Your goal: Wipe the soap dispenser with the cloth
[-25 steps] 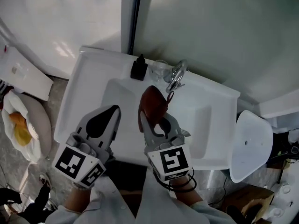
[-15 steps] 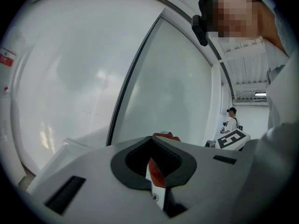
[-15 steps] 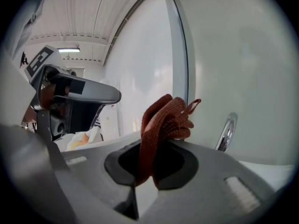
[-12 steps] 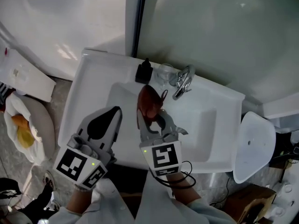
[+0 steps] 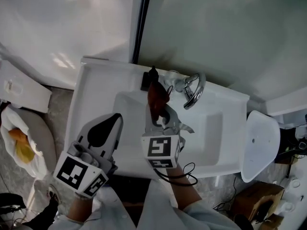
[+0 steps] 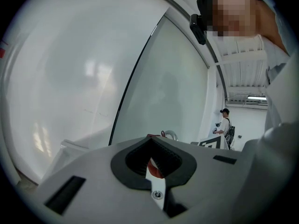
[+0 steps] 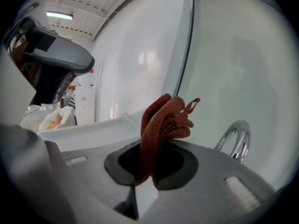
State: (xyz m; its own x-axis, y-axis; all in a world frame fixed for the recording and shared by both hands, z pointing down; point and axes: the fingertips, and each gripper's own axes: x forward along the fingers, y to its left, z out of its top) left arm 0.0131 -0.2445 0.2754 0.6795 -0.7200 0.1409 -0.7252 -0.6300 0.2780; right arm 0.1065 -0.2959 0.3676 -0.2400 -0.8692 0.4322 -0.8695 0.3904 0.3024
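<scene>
A black soap dispenser stands on the back rim of the white sink, left of the chrome faucet. My right gripper is shut on a rust-red cloth, held over the basin. The cloth's upper end reaches the dispenser and hides part of it. In the right gripper view the bunched cloth sticks up from the shut jaws, with the faucet to its right. My left gripper hovers over the sink's front left, shut and holding nothing. Its own view shows the cloth beyond the jaws.
A clear glass sits between the dispenser and the faucet. A white round seat stands to the right of the sink. A bag with something orange lies on the floor at the left. Pale wall panels rise behind the sink.
My right gripper has carried the cloth forward across the basin, from mid-sink up to the dispenser. The left gripper has stayed about where it was.
</scene>
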